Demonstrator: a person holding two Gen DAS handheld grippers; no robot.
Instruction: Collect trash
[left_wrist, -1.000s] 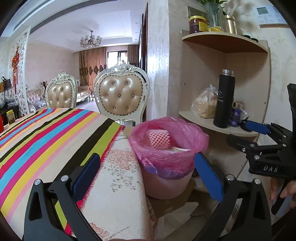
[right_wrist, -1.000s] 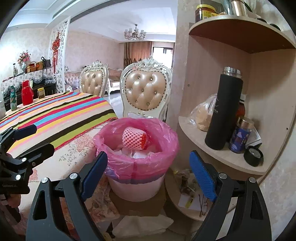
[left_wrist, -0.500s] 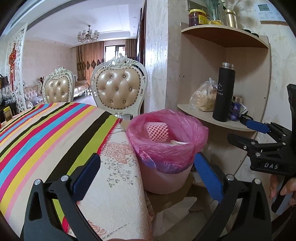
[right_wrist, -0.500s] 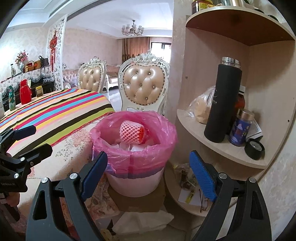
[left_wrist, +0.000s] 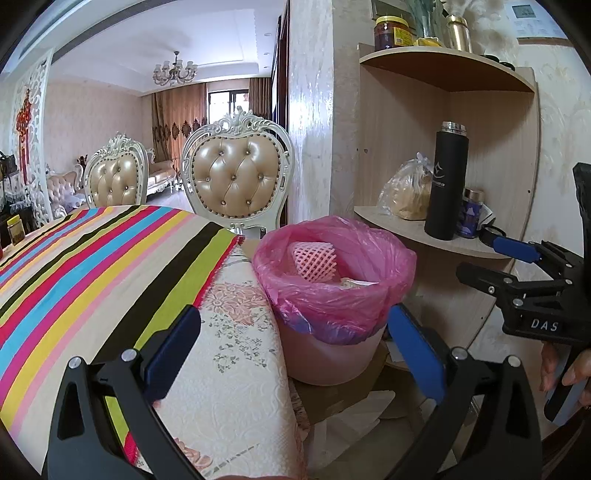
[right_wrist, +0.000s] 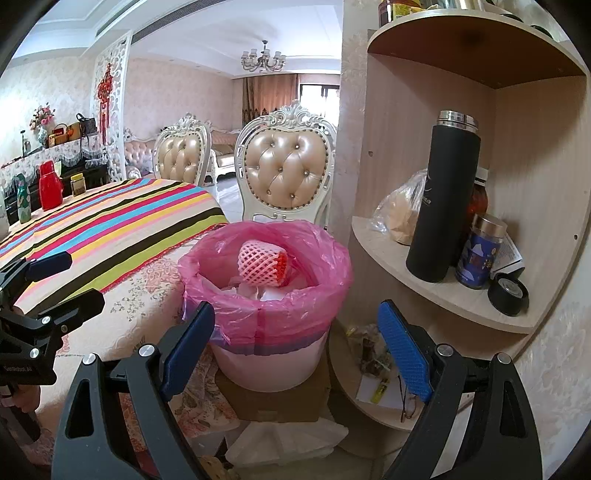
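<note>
A pink-lined trash bin (left_wrist: 332, 295) (right_wrist: 269, 314) stands on a cardboard box beside the table. Inside it a pink foam fruit net (left_wrist: 314, 258) (right_wrist: 262, 266) lies on top of white paper scraps. My left gripper (left_wrist: 295, 350) is open and empty, low and in front of the bin, over the table's corner. My right gripper (right_wrist: 295, 347) is open too, nothing between its blue pads, just short of the bin's front. Each gripper shows at the edge of the other's view: the right gripper (left_wrist: 517, 266), the left gripper (right_wrist: 51, 280).
A striped tablecloth covers the table (left_wrist: 92, 266) on the left. A corner shelf (right_wrist: 443, 291) on the right holds a black flask (right_wrist: 443, 199), a bagged loaf and small jars. Two padded chairs (right_wrist: 288, 170) stand behind. White paper and clutter lie on the floor under the bin.
Both grippers have dropped slightly and drawn back a little; the bin sits higher in the views. Both stayed open, and the foam net has not moved.
</note>
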